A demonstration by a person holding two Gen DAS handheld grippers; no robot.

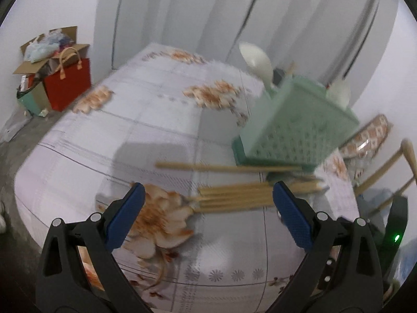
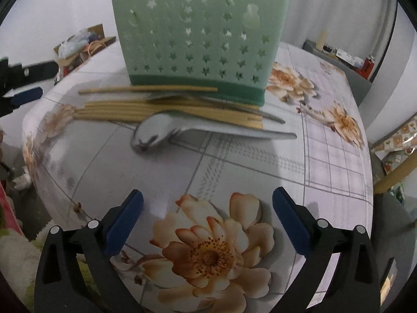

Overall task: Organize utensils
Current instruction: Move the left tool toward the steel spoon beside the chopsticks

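Our left gripper point(image 1: 207, 195) has its fingers point(image 1: 125, 216) spread wide, nothing between them. They hover over the desk point(image 1: 146, 120) just short of the chopsticks point(image 1: 234, 198). Our right gripper point(image 2: 207, 203) is spread the same, empty, over a printed flower near the desk's front edge.

Chopsticks lie in a loose bundle along the foot of the green holder point(image 2: 200, 39), one stick point(image 2: 146, 89) apart from the rest. A metal spoon point(image 2: 161, 133) lies just in front of the bundle, bowl down, its handle running beside the sticks; a thinner metal handle point(image 2: 268, 116) crosses the pile.

Risks, as we judge them:
- Closing on the bundle catches only some sticks; round sticks roll and scatter.
- Lifting sticks drags the spoon or the thin handle.
- The holder, already carrying white spoons point(image 1: 256, 60), looks light; a nudge tips it.
- Left view is blurred, so depth is uncertain.
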